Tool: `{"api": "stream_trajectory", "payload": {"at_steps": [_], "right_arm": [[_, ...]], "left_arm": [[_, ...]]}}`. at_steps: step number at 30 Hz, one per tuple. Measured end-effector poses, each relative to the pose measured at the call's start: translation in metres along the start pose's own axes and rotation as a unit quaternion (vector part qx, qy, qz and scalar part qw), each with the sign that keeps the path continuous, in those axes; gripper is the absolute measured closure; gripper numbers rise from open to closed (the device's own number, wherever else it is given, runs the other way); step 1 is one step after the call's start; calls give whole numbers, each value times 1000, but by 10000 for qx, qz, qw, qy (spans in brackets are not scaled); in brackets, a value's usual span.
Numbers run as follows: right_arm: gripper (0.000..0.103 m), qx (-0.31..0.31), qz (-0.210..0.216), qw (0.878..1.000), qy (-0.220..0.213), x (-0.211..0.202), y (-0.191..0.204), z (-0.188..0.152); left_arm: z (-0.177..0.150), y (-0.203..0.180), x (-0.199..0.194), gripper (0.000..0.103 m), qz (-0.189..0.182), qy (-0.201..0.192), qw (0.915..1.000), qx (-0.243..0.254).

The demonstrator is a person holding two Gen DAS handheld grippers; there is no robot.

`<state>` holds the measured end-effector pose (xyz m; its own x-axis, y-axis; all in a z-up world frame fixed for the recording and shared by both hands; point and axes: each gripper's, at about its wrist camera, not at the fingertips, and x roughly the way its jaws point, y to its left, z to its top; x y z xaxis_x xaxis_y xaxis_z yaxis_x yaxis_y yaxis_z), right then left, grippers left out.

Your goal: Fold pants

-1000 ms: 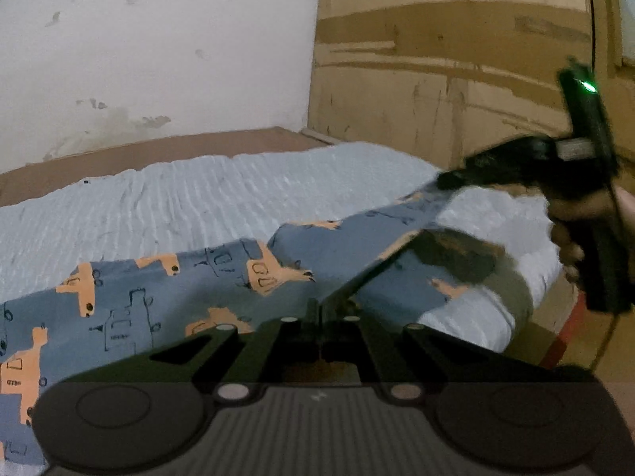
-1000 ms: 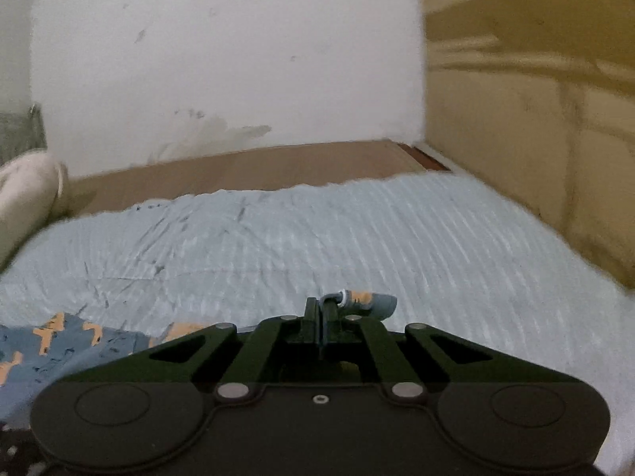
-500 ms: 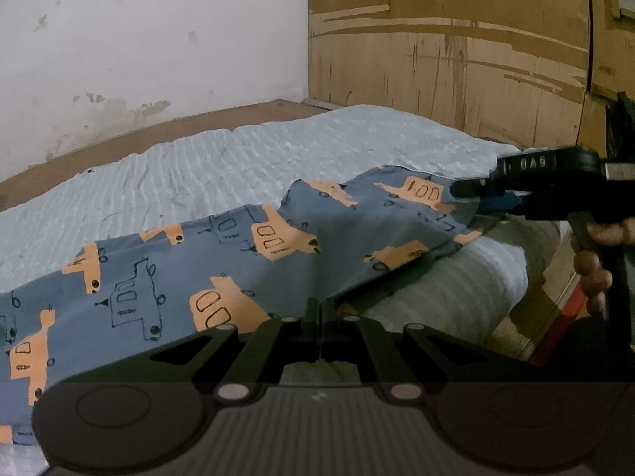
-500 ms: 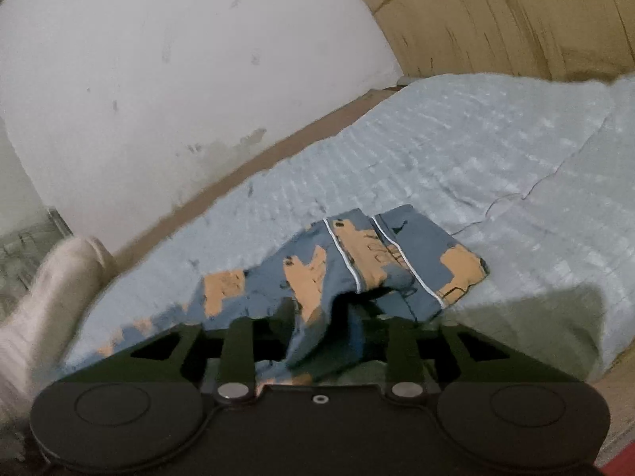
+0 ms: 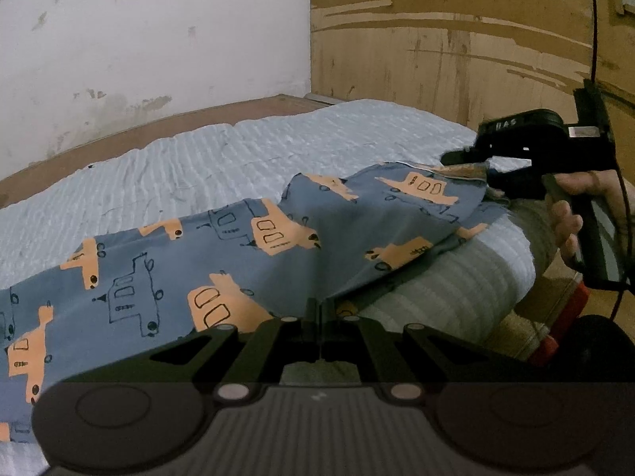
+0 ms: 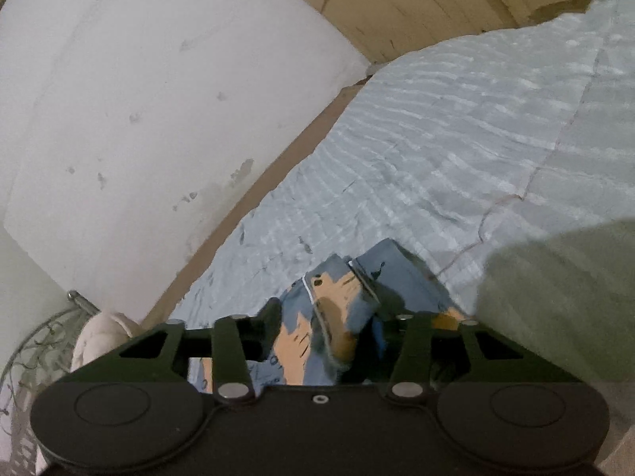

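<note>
The pants (image 5: 166, 273) are blue with orange vehicle prints and lie stretched along the near edge of a light blue bedspread (image 5: 246, 166). My left gripper (image 5: 319, 309) is shut on the near edge of the pants. My right gripper (image 5: 468, 166) shows at the right in the left wrist view, its fingers around the pants' far end. In the right wrist view the jaws stand apart, with bunched pants cloth (image 6: 337, 317) lying between them. My right gripper (image 6: 329, 329) is open there.
A white wall (image 5: 139, 39) and a brown board wall (image 5: 456, 39) close off the far side of the bed. The bed's right edge (image 5: 496, 269) drops off by my right hand. A pale pillow (image 6: 99, 337) lies at the left.
My right gripper swung down to the bed's right end and opened, with the cloth loose between its jaws. The pants now lie flatter and more stretched out. My left gripper stayed shut.
</note>
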<state>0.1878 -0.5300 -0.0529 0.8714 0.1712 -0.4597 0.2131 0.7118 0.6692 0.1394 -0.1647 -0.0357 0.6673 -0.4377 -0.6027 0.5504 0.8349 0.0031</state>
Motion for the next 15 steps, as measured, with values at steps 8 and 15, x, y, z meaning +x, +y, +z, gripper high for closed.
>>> {"api": "stream_trajectory", "payload": {"at_steps": [8, 15], "right_arm": [[97, -1210, -595, 9888, -642, -18, 13, -8], [97, -1686, -1065, 9759, -886, -31, 4, -31]], "left_arm": [[8, 1, -1, 103, -75, -150, 9998, -81], [6, -2, 9, 103, -64, -42, 10000, 27]]}}
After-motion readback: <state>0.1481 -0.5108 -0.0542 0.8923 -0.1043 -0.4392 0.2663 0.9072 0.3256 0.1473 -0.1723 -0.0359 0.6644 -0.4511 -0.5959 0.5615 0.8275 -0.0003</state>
